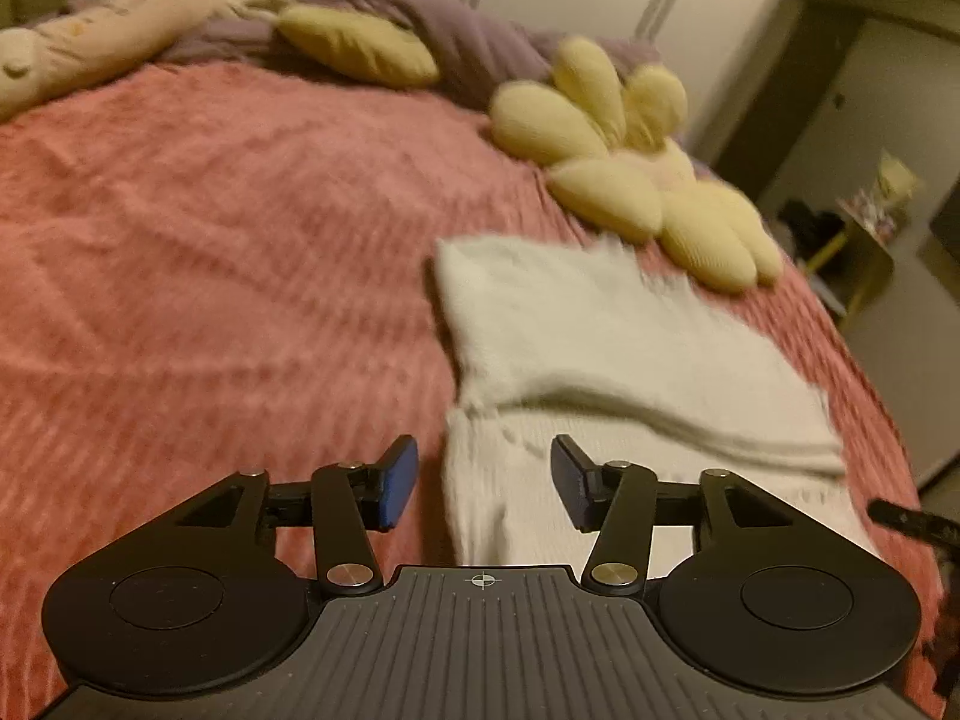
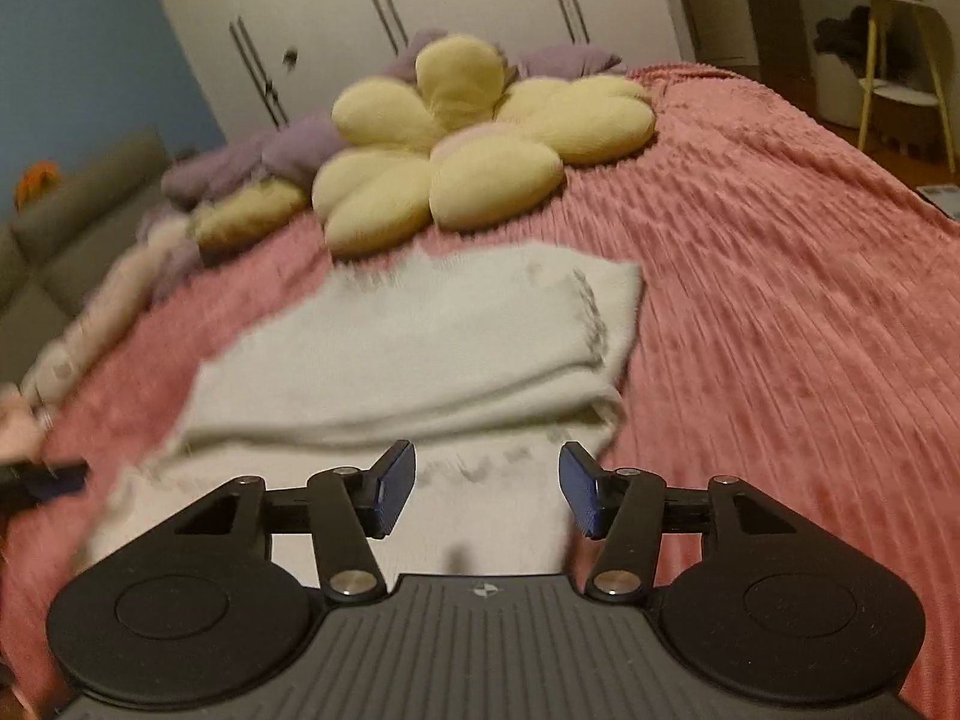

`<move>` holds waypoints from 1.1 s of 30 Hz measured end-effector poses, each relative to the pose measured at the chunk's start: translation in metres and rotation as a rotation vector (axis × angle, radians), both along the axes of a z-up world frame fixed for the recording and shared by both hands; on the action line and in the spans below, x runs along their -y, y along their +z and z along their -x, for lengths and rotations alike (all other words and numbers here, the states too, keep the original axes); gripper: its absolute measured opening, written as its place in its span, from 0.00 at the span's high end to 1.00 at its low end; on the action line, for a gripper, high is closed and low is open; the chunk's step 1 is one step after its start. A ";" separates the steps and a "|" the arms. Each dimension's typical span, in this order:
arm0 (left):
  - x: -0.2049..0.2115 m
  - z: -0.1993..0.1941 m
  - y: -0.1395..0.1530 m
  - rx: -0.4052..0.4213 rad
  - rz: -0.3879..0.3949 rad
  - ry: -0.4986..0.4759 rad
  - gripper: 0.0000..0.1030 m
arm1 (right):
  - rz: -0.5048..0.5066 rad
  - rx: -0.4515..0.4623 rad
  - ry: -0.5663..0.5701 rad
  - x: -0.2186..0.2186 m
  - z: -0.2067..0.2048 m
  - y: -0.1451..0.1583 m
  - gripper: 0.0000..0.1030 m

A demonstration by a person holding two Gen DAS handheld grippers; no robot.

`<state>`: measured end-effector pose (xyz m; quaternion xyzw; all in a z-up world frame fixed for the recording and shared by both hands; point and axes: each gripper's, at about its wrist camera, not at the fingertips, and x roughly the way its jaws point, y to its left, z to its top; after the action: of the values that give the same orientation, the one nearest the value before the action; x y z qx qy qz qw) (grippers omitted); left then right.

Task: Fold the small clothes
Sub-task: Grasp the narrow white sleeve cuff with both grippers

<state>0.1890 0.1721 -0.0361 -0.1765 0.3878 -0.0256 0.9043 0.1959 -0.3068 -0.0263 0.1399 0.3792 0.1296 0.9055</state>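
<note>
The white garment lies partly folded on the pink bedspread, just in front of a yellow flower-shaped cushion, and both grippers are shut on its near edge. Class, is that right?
Not quite. Both the left gripper and the right gripper are open and hold nothing, as each wrist view shows. The rest stands: the white garment lies partly folded on the pink bedspread, just in front of the yellow flower-shaped cushion.

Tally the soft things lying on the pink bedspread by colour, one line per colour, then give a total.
White: 1, the folded knit garment.
Yellow: 2, the flower cushion and a smaller yellow cushion.
Purple: 1, the bunched blanket.
Cream: 1, the long plush toy.
Total: 5.
</note>
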 end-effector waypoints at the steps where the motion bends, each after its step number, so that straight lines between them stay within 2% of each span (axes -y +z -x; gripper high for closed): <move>1: 0.003 -0.002 -0.004 -0.021 -0.004 -0.014 0.46 | 0.011 -0.013 0.007 0.000 0.000 -0.004 0.49; 5: 0.020 -0.011 -0.021 -0.085 0.000 -0.058 0.49 | 0.029 -0.047 0.013 -0.005 -0.003 -0.015 0.49; 8: 0.030 -0.015 -0.025 -0.103 -0.040 -0.058 0.53 | 0.060 -0.062 0.013 -0.011 -0.009 -0.019 0.49; 12: 0.029 -0.016 -0.025 -0.120 -0.068 -0.043 0.68 | 0.084 -0.097 -0.004 -0.012 -0.016 -0.024 0.49; 14: 0.026 -0.019 -0.025 -0.129 -0.074 -0.034 0.77 | 0.061 -0.109 -0.014 -0.008 -0.019 -0.027 0.49; 15: 0.025 -0.019 -0.025 -0.129 -0.080 -0.032 0.82 | 0.034 -0.123 -0.015 -0.006 -0.020 -0.029 0.50; 16: 0.026 -0.019 -0.025 -0.127 -0.085 -0.034 0.84 | 0.021 -0.129 -0.009 -0.007 -0.021 -0.030 0.57; 17: 0.026 -0.018 -0.024 -0.124 -0.094 -0.035 0.84 | 0.030 -0.126 0.000 -0.009 -0.020 -0.030 0.62; 18: 0.027 -0.019 -0.023 -0.123 -0.106 -0.032 0.86 | 0.067 -0.109 0.014 -0.014 -0.018 -0.029 0.75; 19: 0.030 -0.017 -0.020 -0.113 -0.127 -0.028 0.87 | 0.100 -0.092 0.030 -0.018 -0.016 -0.028 0.82; 25: 0.050 -0.002 -0.004 -0.012 -0.258 -0.050 0.89 | 0.213 -0.007 0.058 -0.030 -0.003 -0.015 0.91; 28: 0.057 0.003 -0.004 0.027 -0.261 -0.092 0.89 | 0.228 0.029 0.078 -0.033 0.004 -0.010 0.91; 33: 0.058 -0.009 -0.017 -0.035 -0.226 -0.110 0.89 | 0.209 0.013 0.091 -0.034 0.004 -0.015 0.91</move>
<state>0.1979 0.1141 -0.0534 -0.0522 0.4132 -0.0280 0.9087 0.1918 -0.2733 -0.0409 0.0265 0.3905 0.1312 0.9108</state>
